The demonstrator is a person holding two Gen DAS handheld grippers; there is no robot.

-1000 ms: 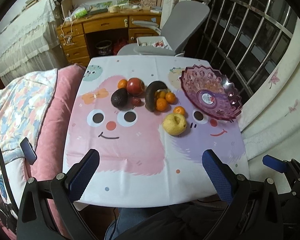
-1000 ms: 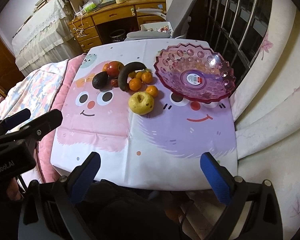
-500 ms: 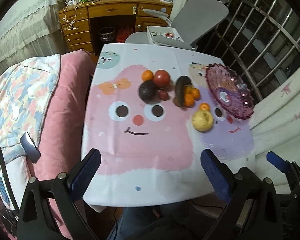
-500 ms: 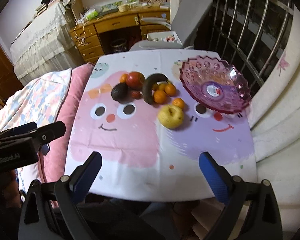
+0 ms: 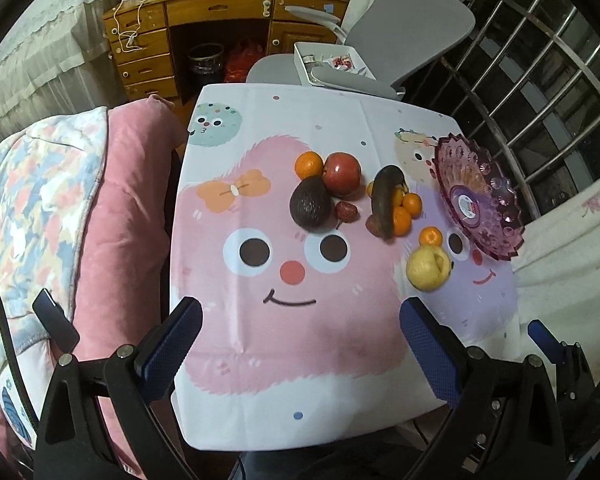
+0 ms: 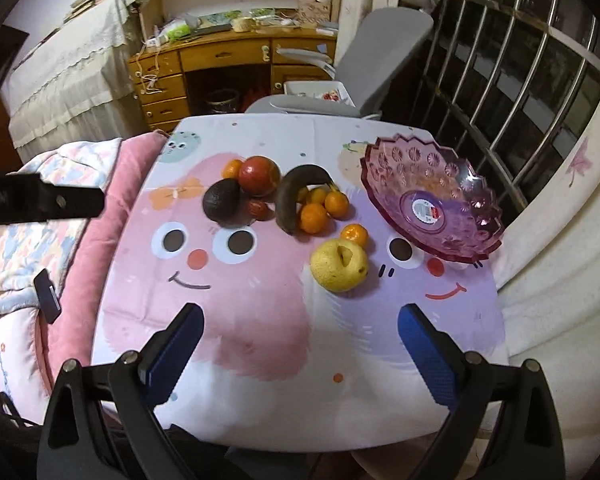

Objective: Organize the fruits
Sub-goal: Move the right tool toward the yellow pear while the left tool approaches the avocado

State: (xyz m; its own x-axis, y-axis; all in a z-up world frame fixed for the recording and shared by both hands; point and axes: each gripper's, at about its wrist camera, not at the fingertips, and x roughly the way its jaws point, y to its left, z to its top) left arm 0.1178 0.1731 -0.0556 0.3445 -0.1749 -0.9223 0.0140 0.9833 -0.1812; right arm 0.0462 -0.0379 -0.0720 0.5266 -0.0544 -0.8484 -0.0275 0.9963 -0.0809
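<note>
Both grippers now nearer the table than a second ago; left gripper [image 5: 300, 344] jaws eased in slightly, wide, empty; right gripper [image 6: 300, 348] wide, empty; fruits [image 6: 284, 204] clustered mid-cloth beside purple bowl [image 6: 432, 208]; yellow pear [image 6: 339, 265] nearest.

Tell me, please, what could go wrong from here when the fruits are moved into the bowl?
1. The bowl sits tilted near the table's right edge; fruit dropped on its low side may tip it or roll out.
2. The oranges lie packed against the dark banana; open jaws closing there may push neighbours away.
3. The round pear stands loose on the smooth cloth; a nudge could send it rolling.
</note>
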